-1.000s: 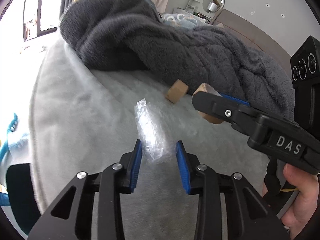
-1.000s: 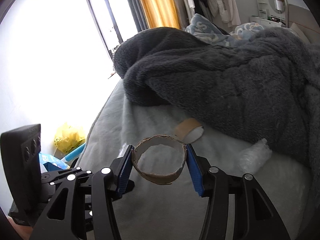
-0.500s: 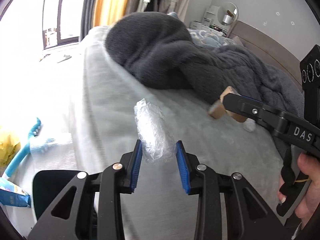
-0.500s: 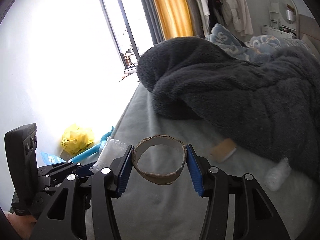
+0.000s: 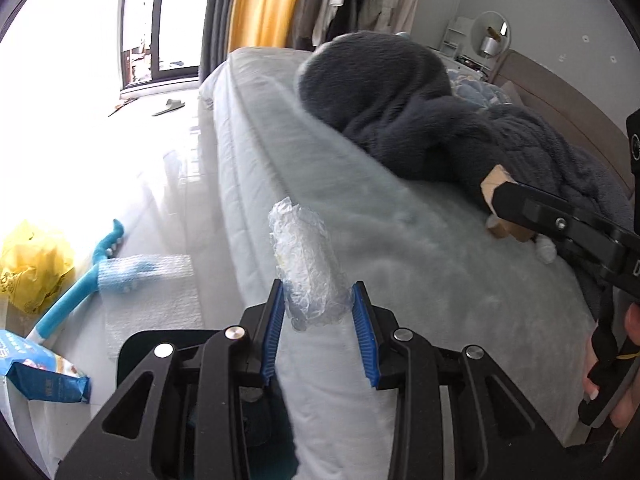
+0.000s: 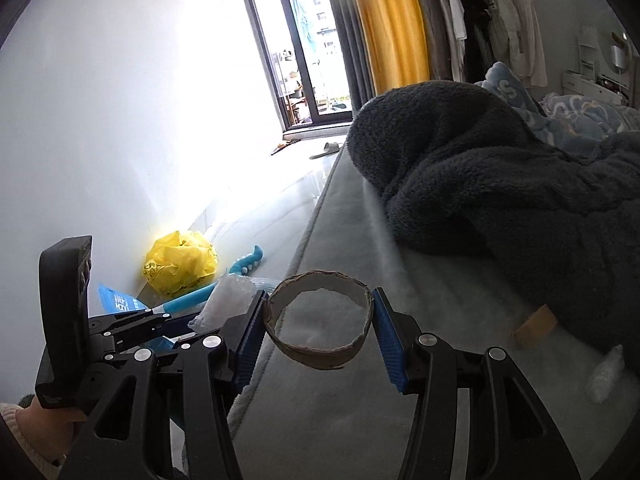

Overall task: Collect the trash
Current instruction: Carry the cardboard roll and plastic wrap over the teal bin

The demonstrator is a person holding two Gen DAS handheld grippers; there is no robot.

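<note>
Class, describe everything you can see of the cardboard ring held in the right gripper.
The cardboard ring is a short brown band that looks cut from a tube, pale inside, with rough, slightly frayed edges. It is open through the middle and squeezed a little out of round. The right gripper holds it by its outer wall, one blue pad on each side, so it hangs in the air above the edge of the grey bed. Its opening faces up and toward the camera. Nothing else touches it.

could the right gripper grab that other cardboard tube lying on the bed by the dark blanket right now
Probably not yet. The right gripper is shut on a cardboard ring, so its jaws are full. The path over the bed to the tube looks clear.
</note>
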